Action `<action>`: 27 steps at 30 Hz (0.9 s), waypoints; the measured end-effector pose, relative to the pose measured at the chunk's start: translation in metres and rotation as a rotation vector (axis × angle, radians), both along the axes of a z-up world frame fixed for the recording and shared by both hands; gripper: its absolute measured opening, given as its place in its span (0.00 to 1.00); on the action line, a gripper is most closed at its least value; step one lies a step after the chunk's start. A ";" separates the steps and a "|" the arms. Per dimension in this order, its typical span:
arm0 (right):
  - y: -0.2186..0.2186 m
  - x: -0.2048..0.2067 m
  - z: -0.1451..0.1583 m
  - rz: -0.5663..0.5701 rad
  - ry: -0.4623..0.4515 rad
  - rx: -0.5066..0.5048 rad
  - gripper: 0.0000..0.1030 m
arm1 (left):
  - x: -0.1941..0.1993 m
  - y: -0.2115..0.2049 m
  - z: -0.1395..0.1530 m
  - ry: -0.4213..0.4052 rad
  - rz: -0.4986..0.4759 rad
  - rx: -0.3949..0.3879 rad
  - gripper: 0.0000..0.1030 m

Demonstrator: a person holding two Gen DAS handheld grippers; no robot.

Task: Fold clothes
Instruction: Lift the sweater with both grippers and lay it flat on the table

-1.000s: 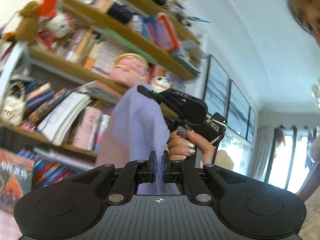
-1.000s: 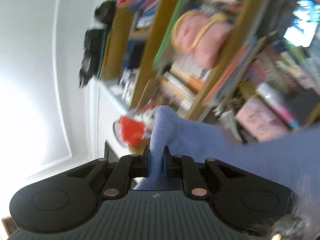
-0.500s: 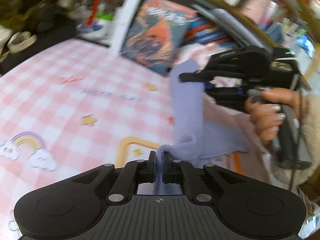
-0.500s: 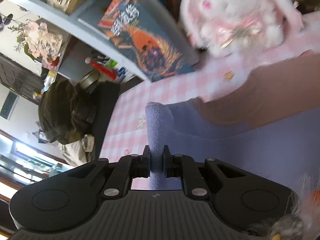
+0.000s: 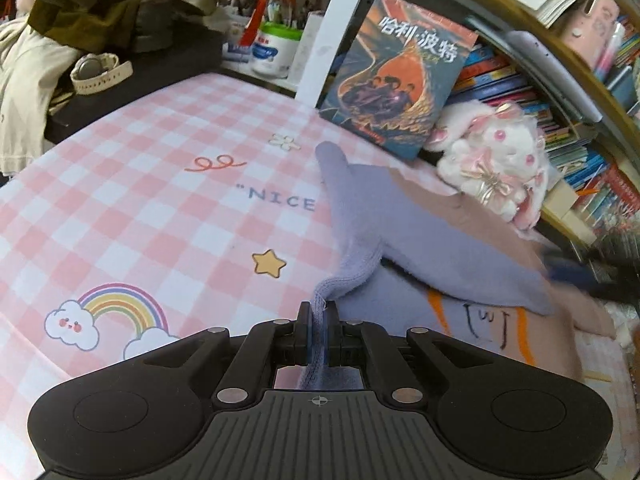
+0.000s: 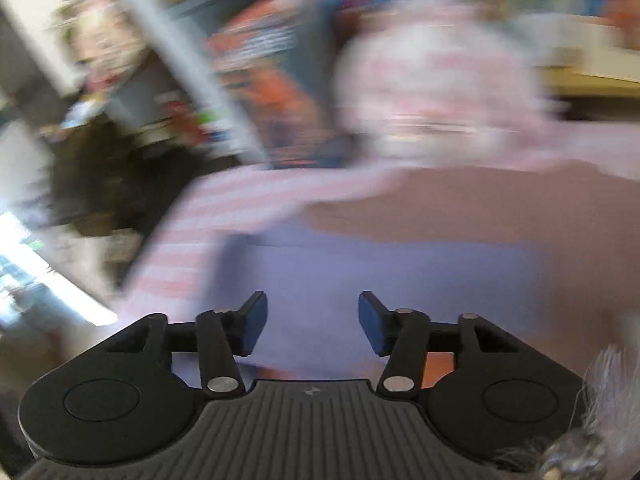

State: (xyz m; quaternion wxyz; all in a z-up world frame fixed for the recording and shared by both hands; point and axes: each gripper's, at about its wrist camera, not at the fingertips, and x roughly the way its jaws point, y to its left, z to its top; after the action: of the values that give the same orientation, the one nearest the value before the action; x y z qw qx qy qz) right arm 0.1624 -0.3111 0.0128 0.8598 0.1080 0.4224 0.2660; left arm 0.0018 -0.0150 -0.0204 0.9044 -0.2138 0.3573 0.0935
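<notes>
Left gripper (image 5: 318,326) is clamped on the ribbed hem of the lavender garment (image 5: 420,236), probably to anchor that edge on the pink checked sheet (image 5: 160,208). Right gripper (image 6: 312,322) hangs spread apart over the cloth, blurry, gripping nothing.

A lived-in home room, likely a bedroom or study. The surface (image 5: 132,200) wears a pink checked cloth printed with a rainbow (image 5: 116,308), a star (image 5: 269,263) and "NICE". Wooden shelves (image 5: 568,76) crammed with books curve behind it; a large book (image 5: 396,76) leans there beside a plush bunny (image 5: 496,152). Clothes (image 5: 80,4) are heaped at the far left, near a tub (image 5: 274,50) and pens.
</notes>
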 end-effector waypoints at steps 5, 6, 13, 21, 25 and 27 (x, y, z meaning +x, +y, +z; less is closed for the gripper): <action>-0.085 -0.026 -0.019 -0.210 -0.033 -0.208 0.41 | 0.008 -0.001 -0.005 0.023 0.007 0.032 0.03; -0.092 -0.030 -0.024 -0.214 -0.031 -0.233 0.41 | 0.011 -0.001 -0.006 0.024 0.014 0.040 0.03; -0.087 -0.056 -0.052 -0.119 -0.009 -0.284 0.11 | 0.016 0.010 -0.001 0.021 0.049 0.111 0.03; -0.062 -0.088 -0.049 -0.052 0.035 -0.208 0.08 | 0.018 0.023 -0.003 0.039 -0.023 0.140 0.03; -0.071 -0.097 -0.049 -0.127 0.025 -0.233 0.08 | 0.016 0.002 -0.005 0.029 -0.126 0.120 0.03; -0.076 -0.101 -0.048 -0.159 0.020 -0.248 0.08 | 0.016 -0.006 -0.006 0.023 -0.156 0.107 0.03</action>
State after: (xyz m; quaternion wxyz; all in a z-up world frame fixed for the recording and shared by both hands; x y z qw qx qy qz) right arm 0.0614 -0.3872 -0.0355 0.8806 0.0367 0.4508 0.1415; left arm 0.0181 -0.0210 -0.0267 0.9148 -0.1354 0.3779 0.0443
